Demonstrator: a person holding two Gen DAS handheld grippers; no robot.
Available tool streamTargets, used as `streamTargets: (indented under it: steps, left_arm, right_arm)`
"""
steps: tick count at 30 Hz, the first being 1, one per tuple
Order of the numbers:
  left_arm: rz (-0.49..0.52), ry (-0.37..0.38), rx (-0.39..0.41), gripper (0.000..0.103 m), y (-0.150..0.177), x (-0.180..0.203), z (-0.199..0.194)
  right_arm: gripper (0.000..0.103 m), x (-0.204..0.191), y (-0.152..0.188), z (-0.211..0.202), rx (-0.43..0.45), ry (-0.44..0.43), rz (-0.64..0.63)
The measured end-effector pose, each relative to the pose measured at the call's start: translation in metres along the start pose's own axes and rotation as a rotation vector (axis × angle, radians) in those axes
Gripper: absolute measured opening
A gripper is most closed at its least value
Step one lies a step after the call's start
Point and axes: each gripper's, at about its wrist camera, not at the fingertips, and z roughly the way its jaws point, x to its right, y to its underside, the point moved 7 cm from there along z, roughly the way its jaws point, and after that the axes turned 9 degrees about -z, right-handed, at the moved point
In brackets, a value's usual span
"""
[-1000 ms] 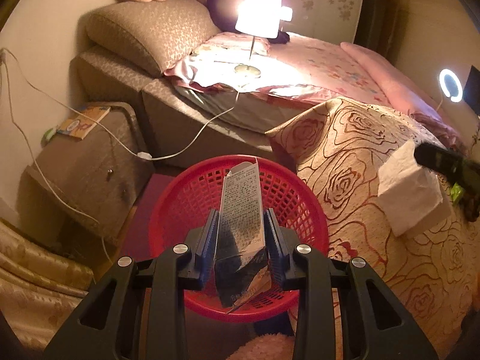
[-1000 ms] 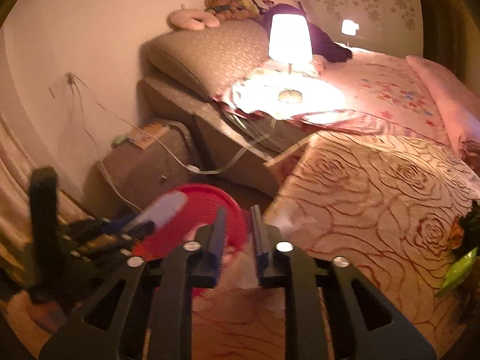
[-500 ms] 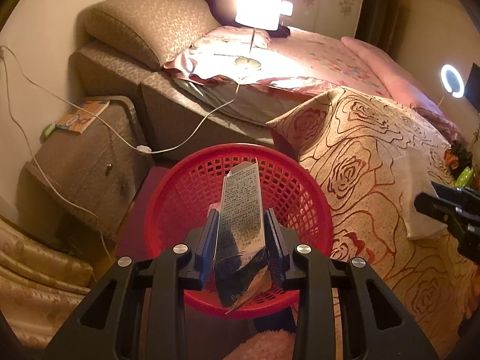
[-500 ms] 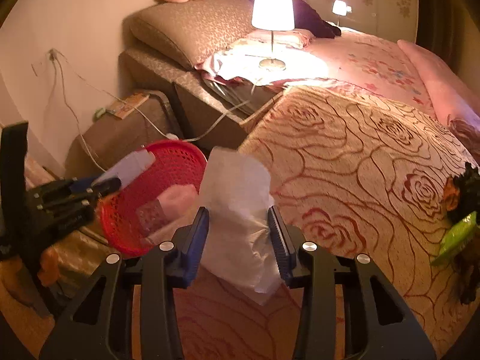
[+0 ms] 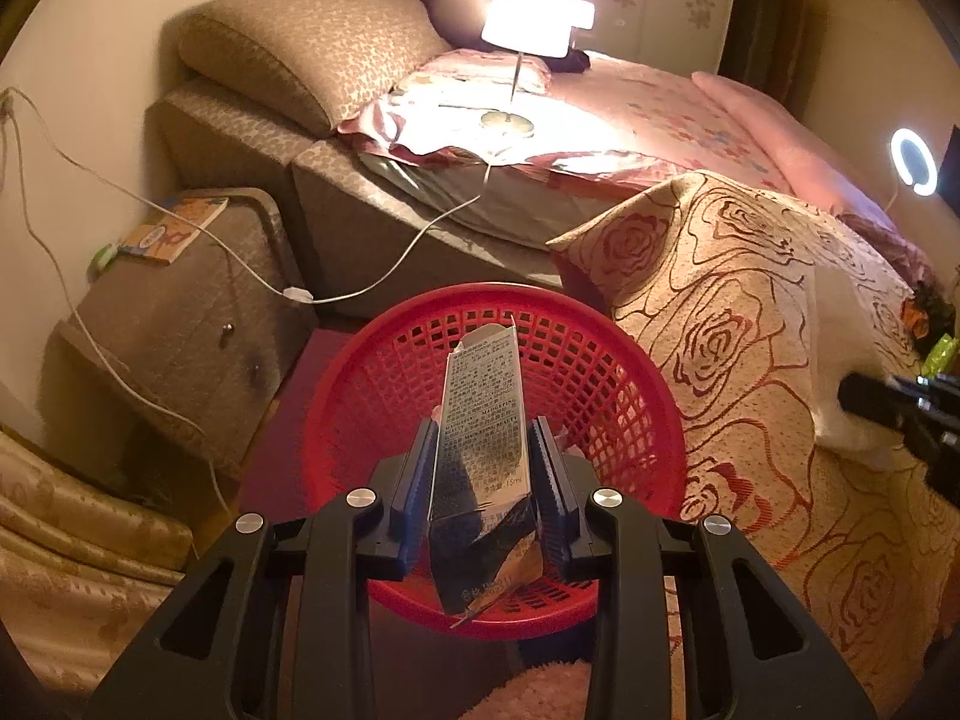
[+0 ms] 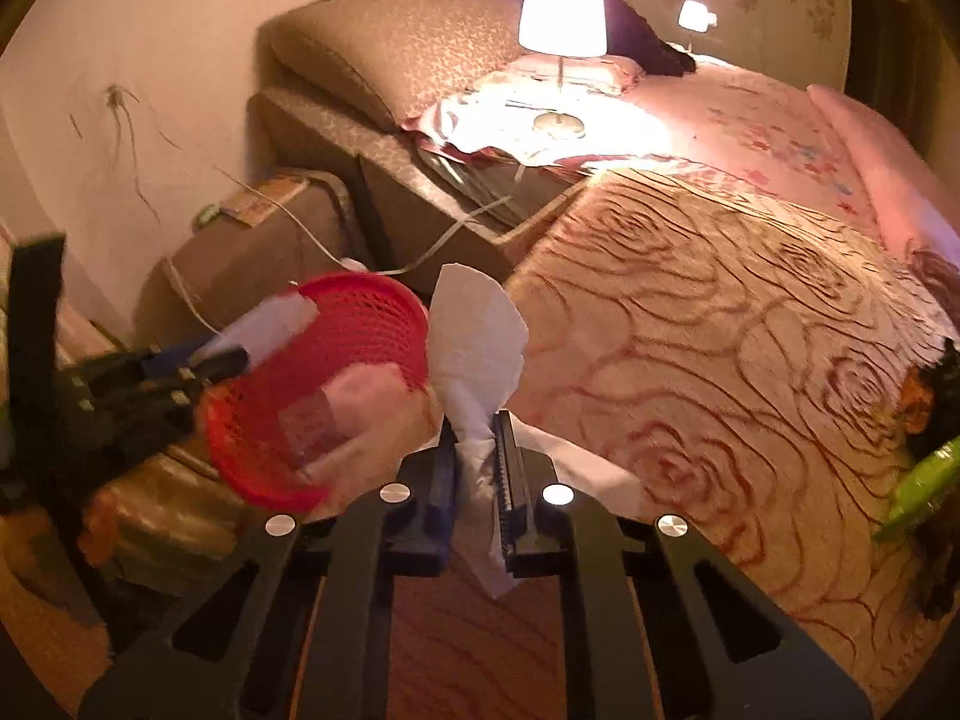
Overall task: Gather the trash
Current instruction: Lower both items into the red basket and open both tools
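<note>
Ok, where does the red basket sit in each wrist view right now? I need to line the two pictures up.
Left wrist: red basket bottom centre, straight ahead behind the carton clamped in the left gripper.
Right wrist: basket at left of centre, tilted, beside the tissue clamped in the right gripper.
Shared landmark: the lit lamp on the bed.

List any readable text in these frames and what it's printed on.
"MAOGEPING BEAUTY": on the carton clamped in the left gripper, repeated across several lines; reading uncertain.
"15ml": near the carton's lower edge, roughly.
The rest of the carton's print: too small to read.
Booklet on the nightstand: cover lettering blurred.
Tissue in the right gripper: no text.
</note>
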Motion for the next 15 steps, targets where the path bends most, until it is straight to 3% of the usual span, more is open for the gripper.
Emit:
streamTargets:
  steps: [7, 15]
  left_arm:
    - [-0.018, -0.006, -0.013, 0.030, 0.000, -0.008, 0.007]
    - [-0.044, -0.006, -0.018, 0.030, -0.003, -0.019, 0.012]
  right_arm:
    - [0.012, -0.027, -0.030, 0.022, -0.002, -0.119, 0.024]
    - [0.012, -0.051, -0.048, 0.048, -0.030, -0.190, 0.054]
